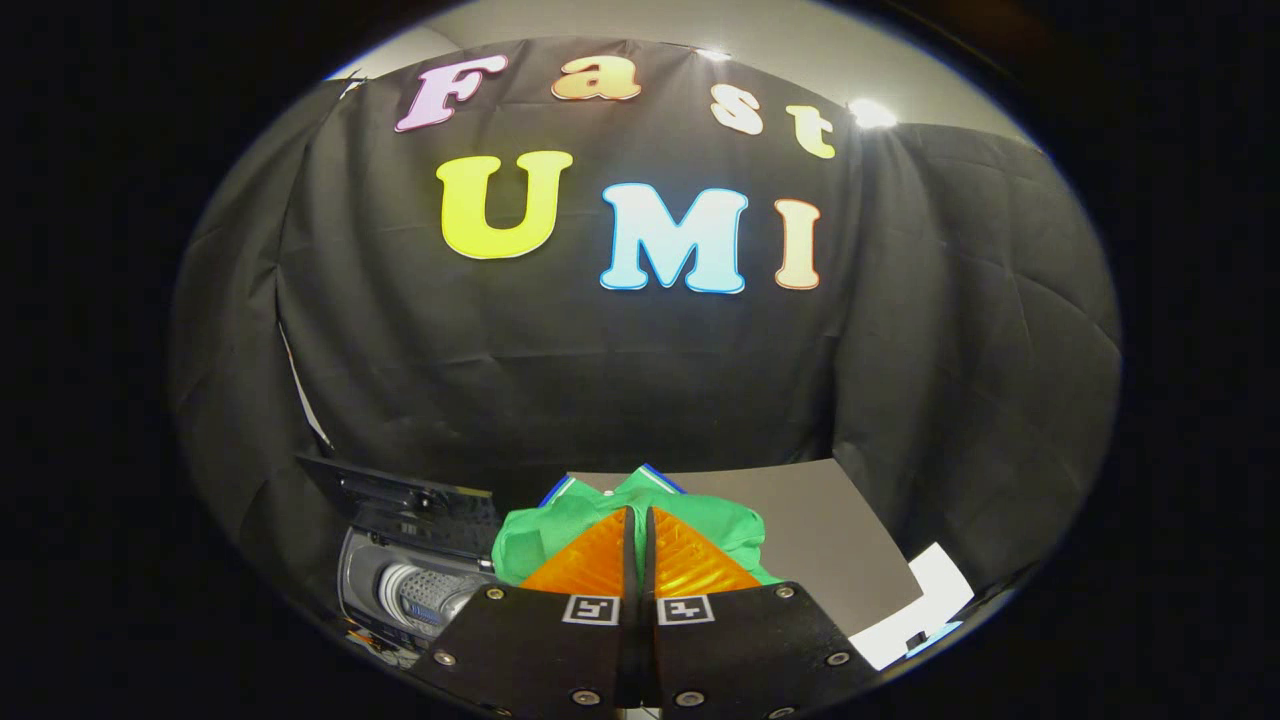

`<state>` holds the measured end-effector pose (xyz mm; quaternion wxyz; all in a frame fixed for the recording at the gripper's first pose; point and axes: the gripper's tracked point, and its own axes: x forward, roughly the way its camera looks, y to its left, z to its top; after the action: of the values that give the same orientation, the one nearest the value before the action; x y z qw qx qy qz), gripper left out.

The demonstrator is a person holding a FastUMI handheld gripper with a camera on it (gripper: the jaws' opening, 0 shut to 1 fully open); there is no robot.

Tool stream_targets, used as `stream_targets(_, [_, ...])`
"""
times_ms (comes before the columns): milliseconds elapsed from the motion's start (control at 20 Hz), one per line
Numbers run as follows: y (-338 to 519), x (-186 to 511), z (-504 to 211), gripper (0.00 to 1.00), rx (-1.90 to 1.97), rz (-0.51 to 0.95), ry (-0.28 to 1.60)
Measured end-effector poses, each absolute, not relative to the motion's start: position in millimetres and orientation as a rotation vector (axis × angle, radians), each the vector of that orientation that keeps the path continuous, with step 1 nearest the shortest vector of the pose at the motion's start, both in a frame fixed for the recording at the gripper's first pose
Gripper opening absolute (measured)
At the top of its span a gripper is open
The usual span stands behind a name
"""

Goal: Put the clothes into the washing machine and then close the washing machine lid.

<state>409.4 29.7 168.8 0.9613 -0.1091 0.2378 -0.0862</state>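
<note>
The claw sits with its two orange fingers drawn almost together, only a thin dark slit between them. A green garment bunches around and just beyond the fingertips, with a bit of blue-edged cloth at its far side; whether cloth is pinched in the slit cannot be told. The garment lies over the near edge of a grey worktop. Just left of the fingers stands a small washing machine, its dark lid raised and its drum opening showing. A white sheet lies at the worktop's right corner.
</note>
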Motion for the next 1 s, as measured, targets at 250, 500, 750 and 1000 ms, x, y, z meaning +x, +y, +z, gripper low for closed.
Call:
stream_targets(250, [80.9, 412.6, 167.6, 0.00, -0.228, -0.212, 0.471])
stream_targets(500, [140.0, 414.0, 158.8, 0.00, -0.231, -0.201, 0.464])
stream_targets(750, [199.1, 414.8, 151.0, 0.00, -0.232, -0.158, 0.461])
stream_targets(1000, [252.3, 417.6, 128.0, 0.00, -0.246, -0.108, 0.478])
